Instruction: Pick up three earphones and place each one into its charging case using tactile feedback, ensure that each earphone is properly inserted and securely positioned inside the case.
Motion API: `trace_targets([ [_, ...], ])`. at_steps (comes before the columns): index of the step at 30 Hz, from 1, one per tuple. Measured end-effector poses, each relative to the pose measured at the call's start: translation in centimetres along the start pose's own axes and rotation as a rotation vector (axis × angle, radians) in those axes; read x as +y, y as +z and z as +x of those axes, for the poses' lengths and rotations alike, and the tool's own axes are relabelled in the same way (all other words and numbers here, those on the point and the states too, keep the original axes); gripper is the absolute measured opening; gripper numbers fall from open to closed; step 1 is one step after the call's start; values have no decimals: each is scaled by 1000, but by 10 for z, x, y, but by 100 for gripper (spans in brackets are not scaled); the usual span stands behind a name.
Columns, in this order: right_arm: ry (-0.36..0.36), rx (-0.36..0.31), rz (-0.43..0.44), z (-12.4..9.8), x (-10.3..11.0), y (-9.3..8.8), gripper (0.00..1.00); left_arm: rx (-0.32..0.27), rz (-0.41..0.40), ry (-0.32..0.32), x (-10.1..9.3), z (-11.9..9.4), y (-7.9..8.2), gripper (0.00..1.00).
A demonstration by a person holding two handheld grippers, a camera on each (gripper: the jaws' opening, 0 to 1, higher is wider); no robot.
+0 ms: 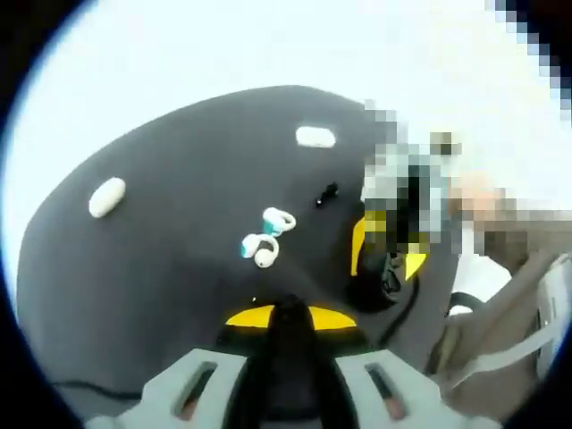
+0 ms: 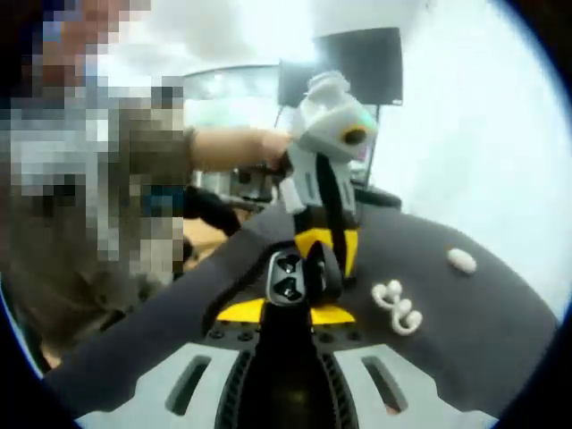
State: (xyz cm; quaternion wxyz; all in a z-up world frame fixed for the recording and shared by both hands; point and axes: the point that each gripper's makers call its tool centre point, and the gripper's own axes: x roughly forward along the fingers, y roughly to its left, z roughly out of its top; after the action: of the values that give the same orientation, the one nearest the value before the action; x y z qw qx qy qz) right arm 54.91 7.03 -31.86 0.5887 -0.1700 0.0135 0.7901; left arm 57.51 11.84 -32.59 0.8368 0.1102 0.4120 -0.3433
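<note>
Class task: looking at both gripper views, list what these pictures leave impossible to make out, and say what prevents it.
- Right gripper view: whether the open black case holds earphones; too blurred.
- Left gripper view: the small black item on the mat; too small to identify.
- Left gripper view: the right gripper's upper part; mosaic covers it.
- The white earphones: fine detail blurred.

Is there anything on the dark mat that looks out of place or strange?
Nothing looks damaged or spilled. Two white earphones lie loose together on the dark mat, outside any case, and a small black piece lies alone nearby; what it is cannot be told.
</note>
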Motion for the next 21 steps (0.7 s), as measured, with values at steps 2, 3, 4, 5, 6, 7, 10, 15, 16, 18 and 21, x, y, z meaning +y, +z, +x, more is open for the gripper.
trace_targets([
  [2,0,0,1,0,0,0,18,-14,33,3,2,-8,6,18],
  [3,1,-1,1,0,0,0,18,-31,65,1,3,-14,11,19],
  [4,1,-1,3,0,0,0,18,-40,118,-10,2,-21,16,19],
  [5,1,-1,2,0,0,0,18,-50,157,-4,4,-27,20,19],
  [6,1,-1,3,1,0,0,18,-38,200,4,7,-32,23,19],
  [7,2,-1,3,1,0,0,18,-38,339,-7,8,-36,29,19],
  [10,1,-1,2,1,0,0,18,-36,728,-115,-5,-45,31,21],
  [15,0,-1,2,1,0,0,18,128,876,-163,9,-39,18,18],
  [16,1,-1,2,1,0,0,18,167,877,-167,13,-35,17,16],
  [18,1,-1,2,1,1,0,18,200,955,-173,18,-24,20,15],
  [21,2,-2,2,0,1,0,18,267,971,-191,19,-13,15,17],
])
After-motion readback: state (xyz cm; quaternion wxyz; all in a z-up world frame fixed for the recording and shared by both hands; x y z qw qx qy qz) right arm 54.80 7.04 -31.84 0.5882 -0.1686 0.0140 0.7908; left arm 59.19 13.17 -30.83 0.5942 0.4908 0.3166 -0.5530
